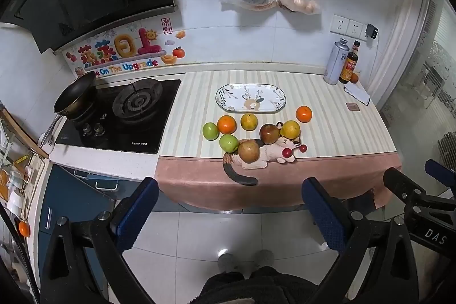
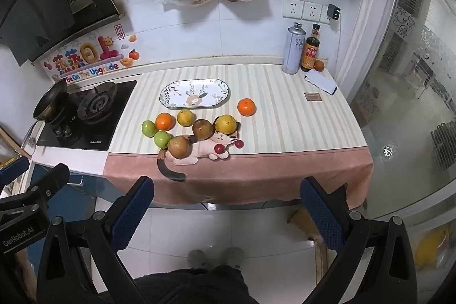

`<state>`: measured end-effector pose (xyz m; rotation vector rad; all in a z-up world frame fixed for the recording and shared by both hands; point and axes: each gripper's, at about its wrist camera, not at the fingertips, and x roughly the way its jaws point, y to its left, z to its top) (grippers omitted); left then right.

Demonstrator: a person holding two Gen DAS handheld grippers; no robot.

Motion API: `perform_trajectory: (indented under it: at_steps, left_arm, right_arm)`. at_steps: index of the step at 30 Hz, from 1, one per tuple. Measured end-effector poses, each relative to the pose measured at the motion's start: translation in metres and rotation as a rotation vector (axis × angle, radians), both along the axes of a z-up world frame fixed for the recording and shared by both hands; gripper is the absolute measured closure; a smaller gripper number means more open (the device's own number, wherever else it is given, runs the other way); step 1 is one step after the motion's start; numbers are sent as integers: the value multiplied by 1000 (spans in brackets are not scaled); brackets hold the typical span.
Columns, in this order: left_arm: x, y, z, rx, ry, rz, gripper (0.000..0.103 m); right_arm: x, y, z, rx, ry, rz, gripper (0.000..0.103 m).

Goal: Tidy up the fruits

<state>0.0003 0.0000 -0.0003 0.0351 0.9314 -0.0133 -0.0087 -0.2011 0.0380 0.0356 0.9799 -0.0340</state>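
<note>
1. Down low, the left gripper [image 1: 229, 207] hangs over the floor in front of the table [image 1: 327, 110], jaws spread wide with nothing between them.
2. Likewise the right gripper [image 2: 228, 205] is wide apart and empty, short of the table's draped pink edge.
3. Nearest that edge, a brown pear [image 1: 248, 151] lies on the cat print of the cloth [image 1: 196, 93], touching a green fruit [image 1: 228, 143].
4. Behind them sit a second green fruit [image 1: 210, 130], an orange [image 1: 227, 124], a yellow fruit [image 1: 248, 121], a darker brown pear [image 1: 269, 134] and another yellow fruit [image 1: 290, 129], all clustered close.
5. One more orange [image 1: 303, 114] sits apart to the right.
6. Further back, the oval patterned plate [image 1: 250, 98] holds no fruit.
7. By the wall stand a metal can [image 1: 336, 61] and a dark bottle [image 1: 350, 66]; the gas stove [image 1: 119, 116] with a pan [image 1: 75, 93] is at the left.
</note>
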Motion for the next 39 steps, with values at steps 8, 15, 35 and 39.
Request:
perform_trajectory:
  at_steps: [8,15,35,39]
  left_arm:
    - [0,-1,0,2,0,0,0]
    - [-2,-1,4,2,1,-1,0]
    - [-1,-2,5,5,4,0,0]
    - [-1,-2,5,8,4,1,0]
  right_arm:
    - [2,0,-3,2,3,-1,0]
    - [-4,3,4,3,3,-5,0]
    - [10,-3,-4,19,10,-7,0]
    - [12,-3,-4,19,12,-7,0]
